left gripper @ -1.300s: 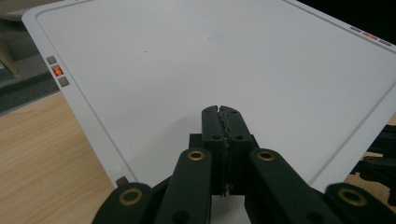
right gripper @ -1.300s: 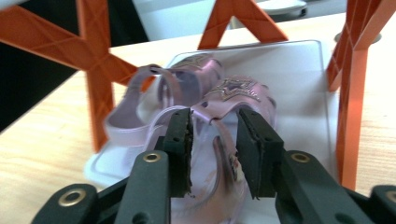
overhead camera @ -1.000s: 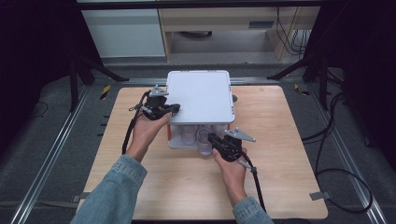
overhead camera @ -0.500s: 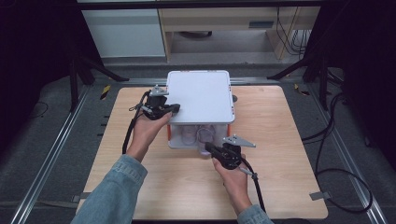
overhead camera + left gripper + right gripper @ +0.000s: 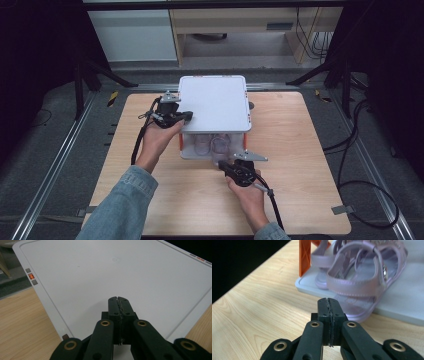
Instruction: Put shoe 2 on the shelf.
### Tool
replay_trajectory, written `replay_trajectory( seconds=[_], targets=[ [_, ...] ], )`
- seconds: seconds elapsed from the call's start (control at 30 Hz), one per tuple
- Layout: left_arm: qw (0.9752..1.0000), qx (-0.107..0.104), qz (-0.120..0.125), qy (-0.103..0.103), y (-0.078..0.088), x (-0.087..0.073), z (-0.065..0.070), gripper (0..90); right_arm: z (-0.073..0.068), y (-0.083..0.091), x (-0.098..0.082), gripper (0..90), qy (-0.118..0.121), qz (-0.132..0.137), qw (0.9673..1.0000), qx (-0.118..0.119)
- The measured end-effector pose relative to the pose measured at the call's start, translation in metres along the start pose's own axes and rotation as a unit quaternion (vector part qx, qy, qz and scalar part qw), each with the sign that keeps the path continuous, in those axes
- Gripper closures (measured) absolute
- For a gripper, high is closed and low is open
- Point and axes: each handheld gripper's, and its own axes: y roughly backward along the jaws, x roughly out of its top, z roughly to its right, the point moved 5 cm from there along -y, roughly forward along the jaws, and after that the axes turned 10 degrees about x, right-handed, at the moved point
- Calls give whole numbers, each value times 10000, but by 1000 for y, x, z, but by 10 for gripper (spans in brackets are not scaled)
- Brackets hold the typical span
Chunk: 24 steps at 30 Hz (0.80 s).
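Observation:
A white shoe rack [image 5: 215, 102] with orange posts [image 5: 305, 256] stands in the middle of the wooden table [image 5: 300, 150]. A pair of lilac strappy sandals [image 5: 362, 282] sits on its lower shelf [image 5: 402, 307], seen under the top panel as sandals [image 5: 210, 145]. My left gripper [image 5: 187, 116] is shut with nothing in it, its tips [image 5: 118, 298] over the left part of the white top panel [image 5: 100, 272]. My right gripper [image 5: 222, 165] is shut and empty, low over the table just in front of the lower shelf, its tips [image 5: 328, 300] pointing at the nearer sandal's heel.
Bare tabletop [image 5: 262, 305] lies in front of the rack and to both sides. Black cables [image 5: 360, 165] trail over the dark floor at the right. A pale cabinet [image 5: 135, 35] and an open shelf unit stand behind the table.
My right gripper has drawn back a little from the rack's lower shelf toward the table's near edge. The left gripper has stayed on the top panel.

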Motion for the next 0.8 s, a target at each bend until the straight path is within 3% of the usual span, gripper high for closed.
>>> replay_trajectory(
  seconds=[0.37,0.8],
  targets=[
    [10000,27,-7,8,0,0,0,892,6,-14,-15,900,-68,-380,9992,-78],
    [10000,3,11,17,0,0,0,891,17,-22,-12,900,-84,-401,9990,-166]
  ],
)
